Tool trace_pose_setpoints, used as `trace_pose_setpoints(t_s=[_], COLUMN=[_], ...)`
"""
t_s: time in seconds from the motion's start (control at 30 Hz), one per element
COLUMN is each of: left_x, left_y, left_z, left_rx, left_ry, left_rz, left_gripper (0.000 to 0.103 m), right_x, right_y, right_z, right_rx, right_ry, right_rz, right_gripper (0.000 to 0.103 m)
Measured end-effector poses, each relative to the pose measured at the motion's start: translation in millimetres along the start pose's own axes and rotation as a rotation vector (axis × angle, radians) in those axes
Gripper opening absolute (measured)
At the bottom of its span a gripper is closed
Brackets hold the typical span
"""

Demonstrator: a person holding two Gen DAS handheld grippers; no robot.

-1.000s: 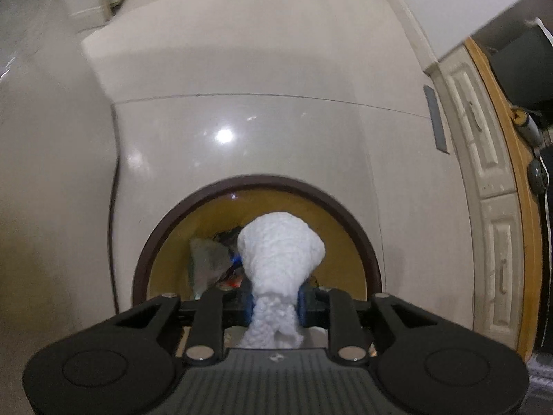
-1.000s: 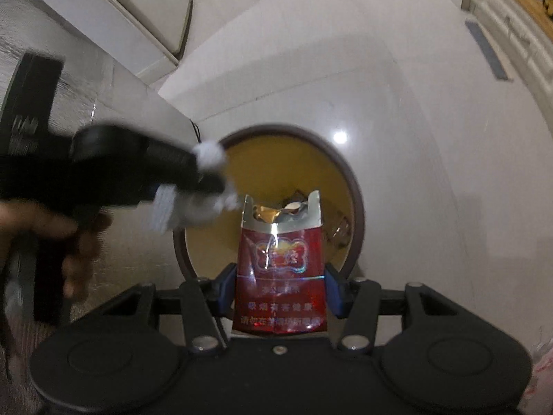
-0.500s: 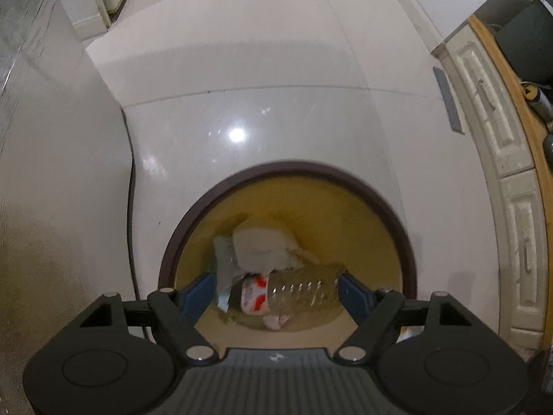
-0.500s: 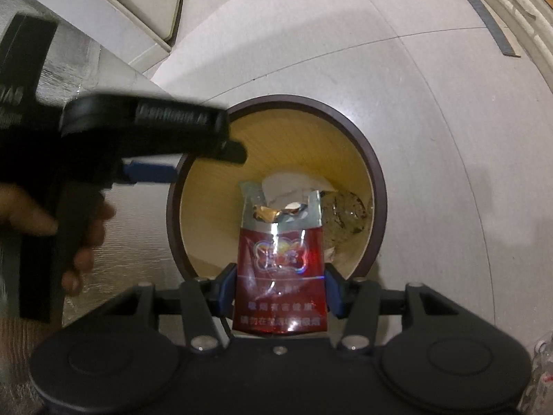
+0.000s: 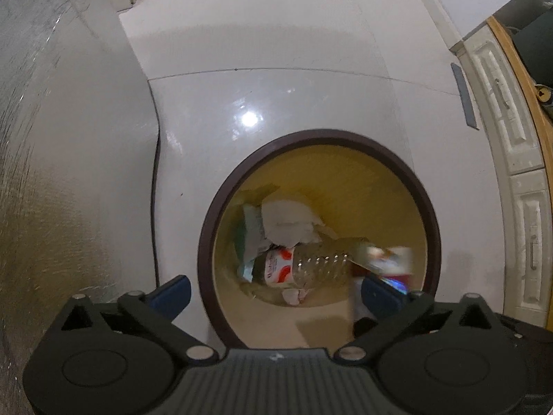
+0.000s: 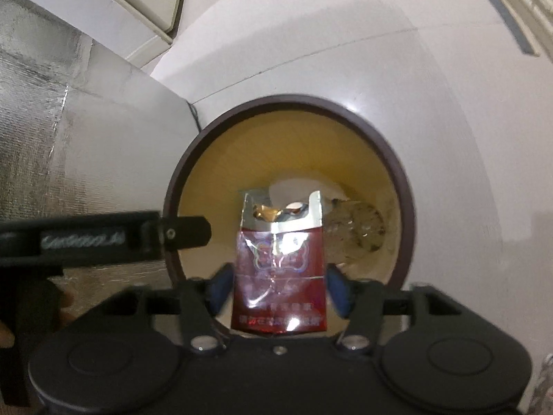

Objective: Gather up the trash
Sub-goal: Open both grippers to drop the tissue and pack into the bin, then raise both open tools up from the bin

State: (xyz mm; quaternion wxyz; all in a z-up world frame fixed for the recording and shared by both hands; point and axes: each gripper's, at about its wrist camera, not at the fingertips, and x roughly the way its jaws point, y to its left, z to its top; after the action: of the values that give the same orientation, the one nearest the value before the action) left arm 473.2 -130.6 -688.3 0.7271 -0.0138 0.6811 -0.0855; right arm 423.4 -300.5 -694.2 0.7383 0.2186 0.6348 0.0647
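Trash first: the red cigarette pack (image 6: 279,269) sits between the blue fingers (image 6: 337,288) of the right tool (image 6: 279,288), right over the round bin (image 6: 402,186), and I honestly can't tell if they're pinching it or have just let go, since a gap shows on the right side. Left tool (image 5: 273,290) is spread wide with nothing in it, hanging at the near-left rim of the bin. Down inside there's a clear plastic bottle (image 5: 311,264) lying on its side with a crumpled white tissue (image 5: 288,223) just behind it, all on the glossy white tile floor (image 5: 276,97).
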Motion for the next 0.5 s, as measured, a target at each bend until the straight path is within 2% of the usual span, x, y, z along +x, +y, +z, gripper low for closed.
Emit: trace_pose_setpoints(t_s=[0.03,0.07,0.33,0.5], left_x=[0.7,0.7,3.0,-0.2], left_y=[1.1,1.8,2.4,3.9], left_z=[-1.6,-3.6,-18.7,-29.2], left_rx=[-0.002,-0.004,0.003,0.011], left_ry=[0.004,0.005,0.016,0.014], left_rz=[0.007,0.013,0.056,0.06], left_gripper=[0.103,0.103,0.103,0.103], right_x=[0.1,-1.2,-11.7,-22.8], right_y=[-1.6,-3.0,-11.8,-18.5], right_z=[-0.9,-3.7,-19.8,-23.6], right_rx=[0.01,0.016,-0.031,-0.028], right_ry=[0.004,-0.004,0.001,-0.017], right_rz=[-0.007,-0.018,-0.068,-0.076], right_gripper=[0.092,0.096,0.102,0.103])
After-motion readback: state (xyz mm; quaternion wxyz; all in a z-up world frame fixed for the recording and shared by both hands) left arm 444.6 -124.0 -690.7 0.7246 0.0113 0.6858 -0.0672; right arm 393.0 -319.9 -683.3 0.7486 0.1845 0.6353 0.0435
